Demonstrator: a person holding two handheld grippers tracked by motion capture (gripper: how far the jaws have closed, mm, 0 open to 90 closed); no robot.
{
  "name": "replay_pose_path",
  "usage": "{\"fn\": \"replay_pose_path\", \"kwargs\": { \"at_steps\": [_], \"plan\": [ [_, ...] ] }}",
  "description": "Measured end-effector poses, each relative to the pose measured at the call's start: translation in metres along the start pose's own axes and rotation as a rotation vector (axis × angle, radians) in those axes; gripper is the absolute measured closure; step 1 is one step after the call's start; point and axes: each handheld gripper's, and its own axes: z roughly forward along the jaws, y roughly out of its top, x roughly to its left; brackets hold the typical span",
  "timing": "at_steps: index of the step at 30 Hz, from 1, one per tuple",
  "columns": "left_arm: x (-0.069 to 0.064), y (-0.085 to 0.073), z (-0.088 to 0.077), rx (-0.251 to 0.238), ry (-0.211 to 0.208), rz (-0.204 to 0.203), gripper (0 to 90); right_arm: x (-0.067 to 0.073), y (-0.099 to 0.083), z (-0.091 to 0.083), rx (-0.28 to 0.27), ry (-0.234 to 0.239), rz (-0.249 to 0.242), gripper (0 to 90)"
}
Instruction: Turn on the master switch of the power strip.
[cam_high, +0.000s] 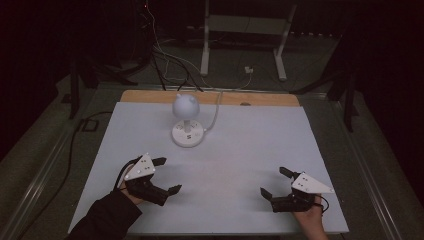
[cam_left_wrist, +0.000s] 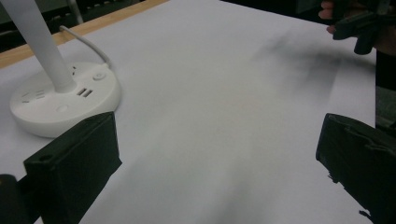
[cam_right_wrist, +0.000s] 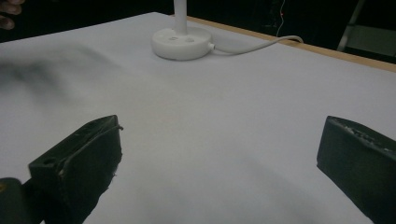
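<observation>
The white desk lamp (cam_high: 187, 125) stands at the table's far middle; both grippers, left (cam_high: 170, 175) and right (cam_high: 272, 181), wait nearer, jaws spread wide, empty (approach its base slowly, probably).

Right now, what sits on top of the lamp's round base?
The white stem rises from the lamp base. Around it the top shows a round button, two slots and socket holes. The part behind the stem is hidden.
</observation>
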Motion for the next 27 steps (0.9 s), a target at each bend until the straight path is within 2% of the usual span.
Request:
{"fn": "replay_pose_path", "kwargs": {
  "at_steps": [12,15,20,27],
  "plan": [
    [0.007,0.009,0.019,0.020,0.015,-0.003,0.0,0.000,0.000,0.000,0.000,0.004,0.001,0.0],
    [0.009,0.011,0.023,0.009,0.018,-0.019,0.0,-0.001,0.000,0.000,-0.001,0.005,0.001,0.0],
    [0.011,0.017,0.032,0.020,0.034,-0.014,0.0,-0.001,0.000,0.000,0.000,0.006,0.001,0.0],
    [0.017,0.024,0.044,0.020,0.066,-0.039,0.0,0.000,0.000,0.001,0.000,0.009,0.001,0.0]
  ]
}}
